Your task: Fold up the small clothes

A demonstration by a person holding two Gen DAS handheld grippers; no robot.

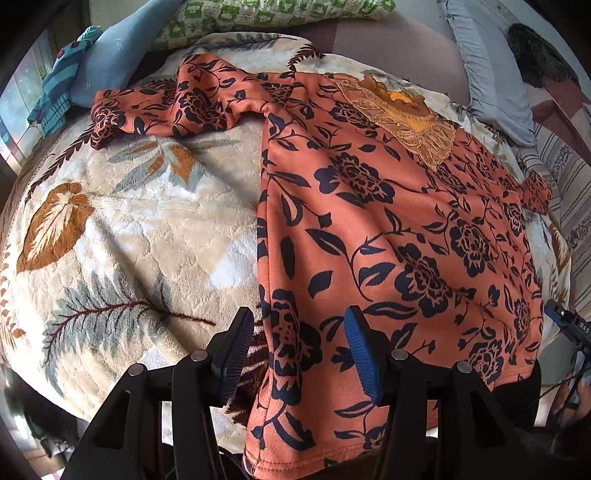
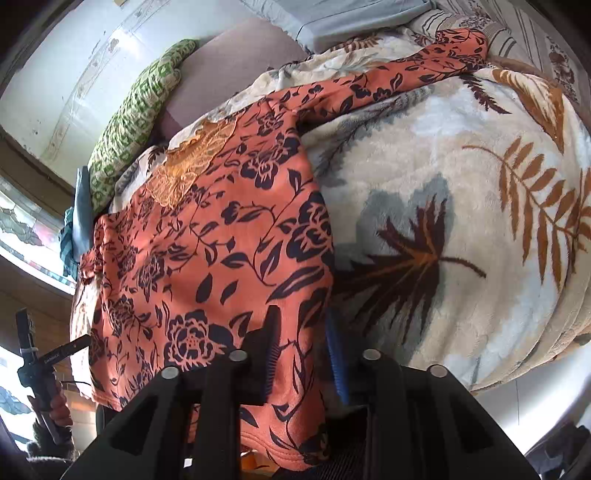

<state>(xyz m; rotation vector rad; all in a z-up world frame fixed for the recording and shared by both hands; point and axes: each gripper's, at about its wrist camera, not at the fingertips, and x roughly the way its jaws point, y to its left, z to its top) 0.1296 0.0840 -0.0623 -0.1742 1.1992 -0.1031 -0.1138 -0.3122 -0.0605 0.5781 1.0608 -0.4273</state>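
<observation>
1. While the orange floral garment (image 1: 369, 221) lies spread on the leaf-patterned blanket (image 1: 129, 229) covering the bed, its bottom hem hangs over the bed's near edge.
2. Left tongs (image 1: 299, 354) stand apart, pads straddling the garment's near hem corner without pressing it.
3. Right tongs (image 2: 304, 354) are parted too, the opposite hem corner loose between the pads.
4. One sleeve (image 1: 162, 107) reaches toward the green patterned pillow (image 1: 273, 14) at the far edge.

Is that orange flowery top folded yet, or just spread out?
Spread out. The orange top lies flat on the leaf-print blanket, both sleeves stretched outward, its hem hanging over the near edge.
</observation>
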